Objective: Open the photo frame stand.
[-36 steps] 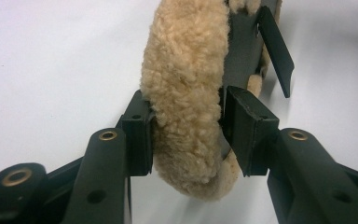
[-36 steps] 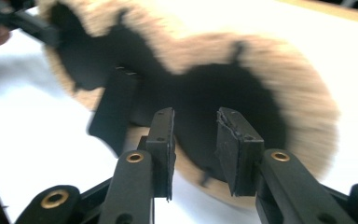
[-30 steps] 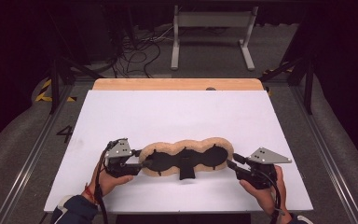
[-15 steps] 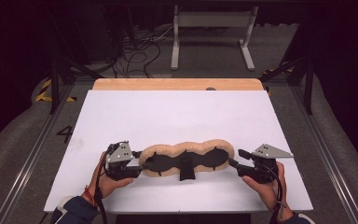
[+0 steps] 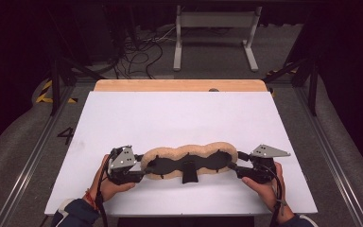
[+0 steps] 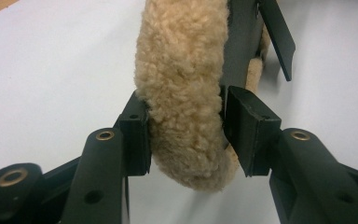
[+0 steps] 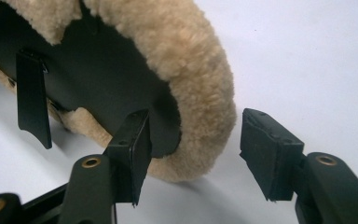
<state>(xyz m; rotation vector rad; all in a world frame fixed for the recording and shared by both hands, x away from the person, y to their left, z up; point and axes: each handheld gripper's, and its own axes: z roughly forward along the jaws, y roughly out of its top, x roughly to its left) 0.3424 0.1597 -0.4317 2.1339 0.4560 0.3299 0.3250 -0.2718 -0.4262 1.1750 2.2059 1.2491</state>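
A long pad (image 5: 189,152) with a tan fleece rim and a black inner face lies on the white sheet (image 5: 179,118) near the front edge. A short black strap (image 5: 189,175) hangs off its near side. My left gripper (image 5: 144,171) is at the pad's left end. In the left gripper view its jaws press on both sides of the fleece rim (image 6: 182,93), so it is shut on the pad. My right gripper (image 5: 231,168) is at the right end. In the right gripper view it (image 7: 196,144) stands open: one jaw touches the black face, the other is clear of the fleece (image 7: 196,60).
A wooden board edge (image 5: 179,85) borders the sheet at the back. Beyond it are floor cables (image 5: 142,52) and a metal stand (image 5: 212,33). Metal rails run along both sides of the table. White sheet spreads behind the pad.
The pad and both grippers have drifted slightly toward the front edge. The right hand has tilted a little at the pad's right end.
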